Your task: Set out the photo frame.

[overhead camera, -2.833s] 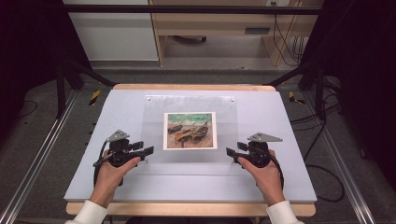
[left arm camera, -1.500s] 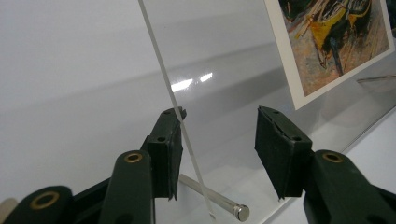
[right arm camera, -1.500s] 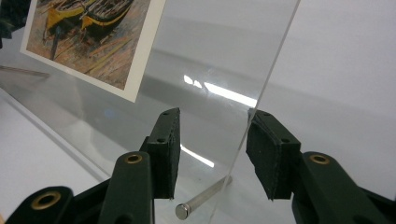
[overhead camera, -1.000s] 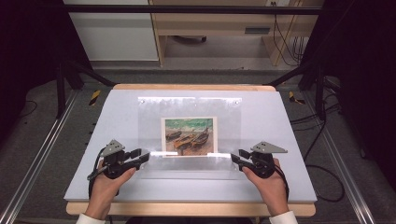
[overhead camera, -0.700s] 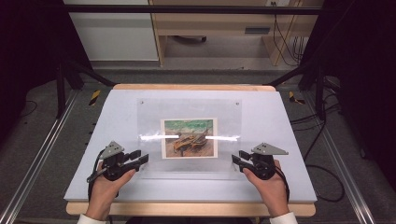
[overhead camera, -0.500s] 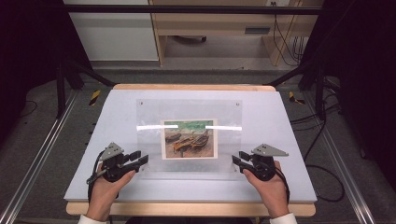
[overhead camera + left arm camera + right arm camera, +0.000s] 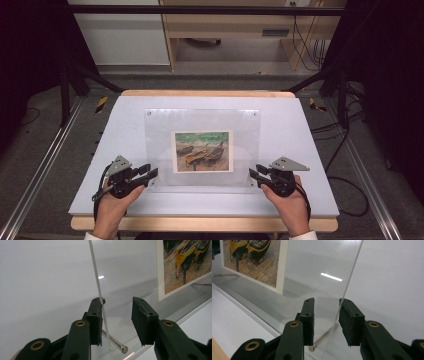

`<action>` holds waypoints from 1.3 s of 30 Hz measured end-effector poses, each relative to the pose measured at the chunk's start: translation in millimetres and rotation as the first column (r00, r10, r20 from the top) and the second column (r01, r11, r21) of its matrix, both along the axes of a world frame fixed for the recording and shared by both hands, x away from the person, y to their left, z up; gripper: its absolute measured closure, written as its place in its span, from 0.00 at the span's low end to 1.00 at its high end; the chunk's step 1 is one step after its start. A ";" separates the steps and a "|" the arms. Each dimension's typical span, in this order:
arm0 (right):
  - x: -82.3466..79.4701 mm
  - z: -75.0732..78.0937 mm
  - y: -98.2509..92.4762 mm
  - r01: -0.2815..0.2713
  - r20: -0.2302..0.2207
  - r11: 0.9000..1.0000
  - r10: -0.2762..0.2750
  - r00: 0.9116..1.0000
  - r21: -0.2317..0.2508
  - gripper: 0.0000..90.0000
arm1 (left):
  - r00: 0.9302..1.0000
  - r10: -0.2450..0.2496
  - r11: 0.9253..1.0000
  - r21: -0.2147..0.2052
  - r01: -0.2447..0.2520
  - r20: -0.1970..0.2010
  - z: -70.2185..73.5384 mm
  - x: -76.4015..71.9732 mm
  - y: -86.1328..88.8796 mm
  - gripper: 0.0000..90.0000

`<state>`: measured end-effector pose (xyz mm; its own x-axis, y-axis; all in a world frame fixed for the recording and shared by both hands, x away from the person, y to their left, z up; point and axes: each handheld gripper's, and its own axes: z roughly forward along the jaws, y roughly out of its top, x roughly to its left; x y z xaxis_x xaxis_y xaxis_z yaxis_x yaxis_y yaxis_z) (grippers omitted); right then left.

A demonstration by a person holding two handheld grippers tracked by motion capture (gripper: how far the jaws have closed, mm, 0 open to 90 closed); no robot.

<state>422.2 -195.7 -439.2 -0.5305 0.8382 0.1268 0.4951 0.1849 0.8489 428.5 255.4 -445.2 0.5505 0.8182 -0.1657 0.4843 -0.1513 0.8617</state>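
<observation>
Clear acrylic frame panel (image 7: 202,147) with a painting print of beached boats (image 7: 203,151) behind it stands between both sets of my jaws, its lower corners reaching in from either side. My left gripper (image 7: 151,173) has its jaws parted, and they have just been closing; in the left gripper view the panel's thin left edge (image 7: 98,287) runs down against the tip of one black pad (image 7: 96,315), while the other pad (image 7: 142,320) stands apart from it, so the sheet is between the jaws but not pinched. My right gripper (image 7: 253,174) is the same story: jaws apart and just been closing, with the panel's right edge (image 7: 352,272) passing down just beside one pad (image 7: 348,318) and the other pad (image 7: 308,315) well clear of the sheet. I cannot tell whether that nearer pad quite touches.

Just behind each pair of jaws a slim silver metal standoff pin (image 7: 115,343) juts from the panel's bottom corner, the one in the right gripper view (image 7: 323,338) likewise. The panel is tilted up, its near edge down by the white tabletop board (image 7: 310,145). In the high view my hands (image 7: 112,205) hold the grippers at the panel's two near corners, forearms coming in from the near wooden edge (image 7: 200,223).
</observation>
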 end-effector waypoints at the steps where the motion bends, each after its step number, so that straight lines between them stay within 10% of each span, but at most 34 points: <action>1: -0.5 -0.3 -0.1 -0.004 0.003 1.000 0.004 1.000 -0.004 0.73 | 1.000 0.000 1.000 0.000 0.000 -0.001 -0.1 -0.3 0.1 0.68; 39: -12.8 -2.8 -0.2 0.007 0.003 1.000 -0.007 1.000 -0.022 0.78 | 1.000 -0.013 1.000 -0.009 0.013 -0.025 -1.1 -9.4 1.5 0.72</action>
<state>409.4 -195.9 -442.0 -0.5248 0.8445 0.1062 0.4937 0.2003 0.8463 419.1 256.9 -446.3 0.5566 0.8095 -0.1867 0.5042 -0.1505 0.8504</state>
